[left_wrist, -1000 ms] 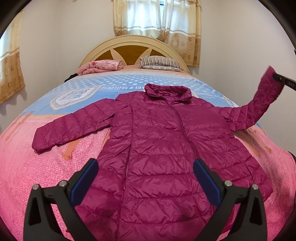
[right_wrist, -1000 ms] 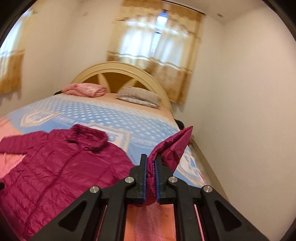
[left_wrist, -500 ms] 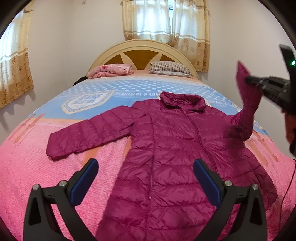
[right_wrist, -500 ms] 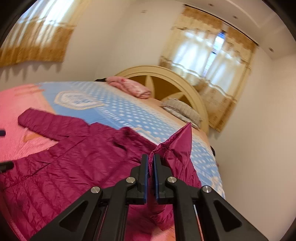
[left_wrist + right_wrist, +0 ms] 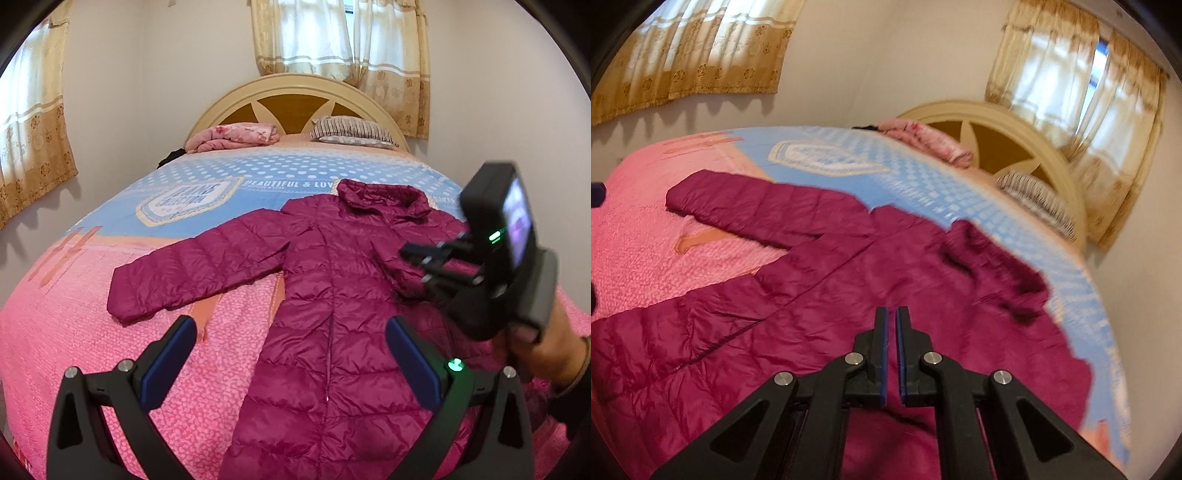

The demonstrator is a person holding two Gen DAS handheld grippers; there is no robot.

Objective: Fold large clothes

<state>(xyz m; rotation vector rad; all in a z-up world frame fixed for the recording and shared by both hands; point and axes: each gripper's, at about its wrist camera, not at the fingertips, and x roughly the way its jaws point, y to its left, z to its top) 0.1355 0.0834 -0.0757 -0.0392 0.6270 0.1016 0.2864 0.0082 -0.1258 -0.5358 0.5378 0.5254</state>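
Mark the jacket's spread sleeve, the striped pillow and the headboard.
spread sleeve (image 5: pixel 192 273), left wrist view, mid-sleeve quilting.
striped pillow (image 5: pixel 351 130), left wrist view, top face.
headboard (image 5: pixel 295 80), left wrist view, arched top rim.

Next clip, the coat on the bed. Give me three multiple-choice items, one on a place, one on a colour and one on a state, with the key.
1. Where does the striped pillow lie?
A. at the headboard
B. on a chair
C. on the floor

2. What colour is the coat?
A. grey
B. magenta
C. green

3. How do the left gripper's fingers stand?
A. shut on a sleeve
B. shut on nothing
C. wide apart

Key:
1 A: the pillow rests at the head of the bed, right under the headboard.
2 B: the quilted fabric is magenta in both views.
3 C: the two blue-padded fingers stand far apart and grip nothing.
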